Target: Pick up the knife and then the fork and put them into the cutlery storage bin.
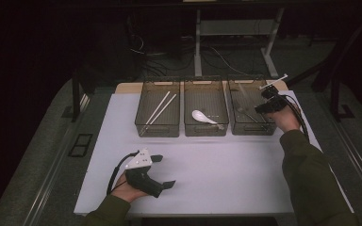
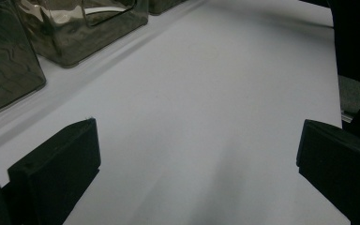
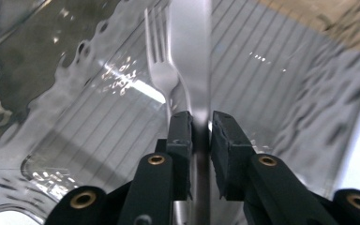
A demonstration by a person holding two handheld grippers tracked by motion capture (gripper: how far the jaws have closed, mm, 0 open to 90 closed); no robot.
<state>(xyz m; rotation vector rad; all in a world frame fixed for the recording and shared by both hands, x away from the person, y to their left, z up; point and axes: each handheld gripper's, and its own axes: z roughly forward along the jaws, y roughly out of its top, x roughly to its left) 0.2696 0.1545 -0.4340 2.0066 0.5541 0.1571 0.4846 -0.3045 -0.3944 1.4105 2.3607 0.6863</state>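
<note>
High view: three smoky transparent bins stand in a row at the far side of the white worktop (image 1: 217, 165). The left bin (image 1: 158, 113) contains a pair of pale chopsticks (image 1: 161, 107), the middle bin (image 1: 206, 112) a white spoon (image 1: 202, 116), and the right bin (image 1: 251, 110) a fork (image 1: 245, 113), faint in the dark. The right gripper (image 1: 269, 101) is positioned over the right bin's near right corner, the hand gripping it from behind. The left gripper (image 1: 162, 170) rests low on the worktop near the front edge, well apart from the bins.

Left gripper view: the jaws are spread wide over bare white worktop, with nothing between them. The bin walls appear at upper left.

Right gripper view: the jaws are pinching a flat metal utensil handle (image 3: 194, 70), which extends straight ahead into the right bin. A second piece, the fork (image 3: 161, 70), lies just beside the handle on the bin floor, tines pointing away.
</note>
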